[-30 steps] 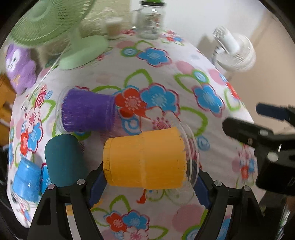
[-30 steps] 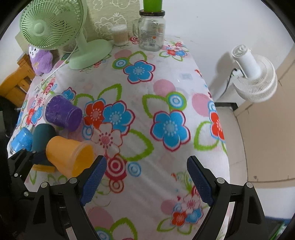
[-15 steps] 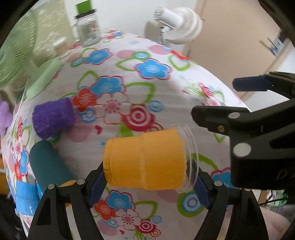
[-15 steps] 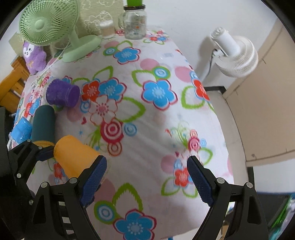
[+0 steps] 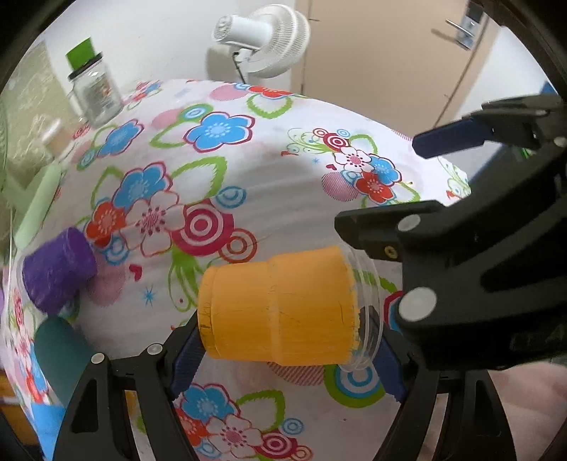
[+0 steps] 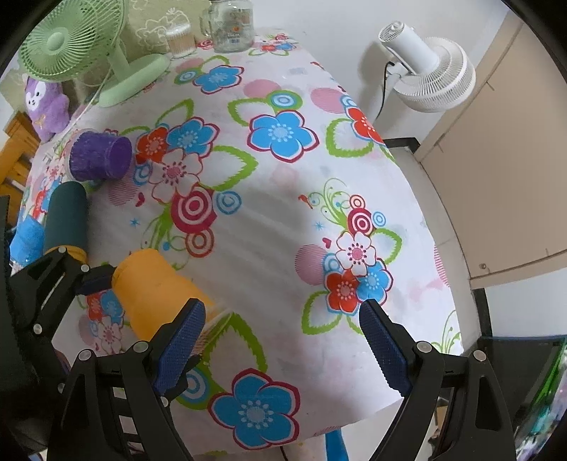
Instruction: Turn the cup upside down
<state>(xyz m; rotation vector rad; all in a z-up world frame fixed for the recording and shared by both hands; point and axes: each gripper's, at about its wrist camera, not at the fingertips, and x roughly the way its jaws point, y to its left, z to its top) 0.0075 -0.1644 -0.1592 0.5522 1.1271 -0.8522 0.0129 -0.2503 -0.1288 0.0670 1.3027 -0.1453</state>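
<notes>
My left gripper (image 5: 287, 358) is shut on an orange cup (image 5: 276, 308) with a clear rim, held on its side above the flowered tablecloth (image 5: 248, 170), base to the left and mouth to the right. The cup also shows at the lower left of the right wrist view (image 6: 156, 287), partly behind my right gripper's left finger. My right gripper (image 6: 280, 351) is open and empty, close beside the cup's mouth end; it shows at the right of the left wrist view (image 5: 460, 198).
A purple cup (image 6: 101, 156) lies on its side at the table's left, with a dark teal cup (image 6: 67, 216) and a blue cup (image 6: 26, 241) nearer. A green fan (image 6: 78, 46) and glass jar (image 6: 230, 25) stand at the back. A white fan (image 6: 428, 71) stands off the table's right edge.
The left gripper has carried the orange cup rightward and toward the front of the table, away from the other cups. The right gripper has drawn back and now sits close by the cup's mouth.
</notes>
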